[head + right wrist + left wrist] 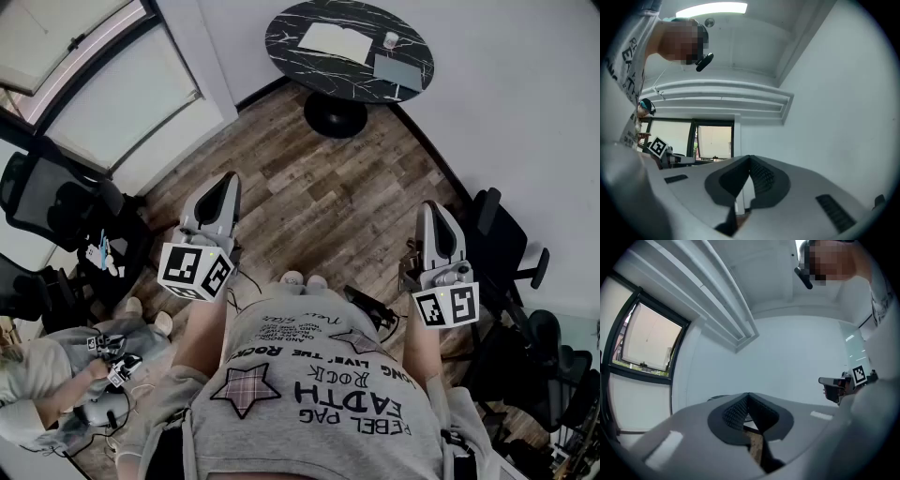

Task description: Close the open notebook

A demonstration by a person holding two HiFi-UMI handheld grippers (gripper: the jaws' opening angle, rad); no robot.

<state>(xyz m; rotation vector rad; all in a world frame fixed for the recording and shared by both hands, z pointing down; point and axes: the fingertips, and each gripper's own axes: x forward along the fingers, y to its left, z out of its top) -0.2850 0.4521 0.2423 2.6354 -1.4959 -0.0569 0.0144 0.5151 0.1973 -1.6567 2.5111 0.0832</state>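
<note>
Notebook (335,42): lies open and flat on the round black marbled surface (286,42), across the wood floor (319,187), well apart from both claws. Left claw (228,183): jaws closed together, nothing between them. Right claw (433,214): likewise closed and empty. A grey pad (398,72) and a small cup (391,40) sit near the notebook.

**A:** How is the head view lit?

**B:** Brightly and evenly, with daylight from the large window (103,84) at upper left. The wooden floor (309,187) carries only faint, soft shadows. Straight lines bow toward the edges.

**A:** And the two gripper views?

**B:** Both are round fisheye pictures with black corners. A ceiling light (711,8) glares pure white in the right one, and a side window (647,341) is washed out in the left. The left gripper (748,397) and right gripper (750,159), close to the lens, look soft.
</note>
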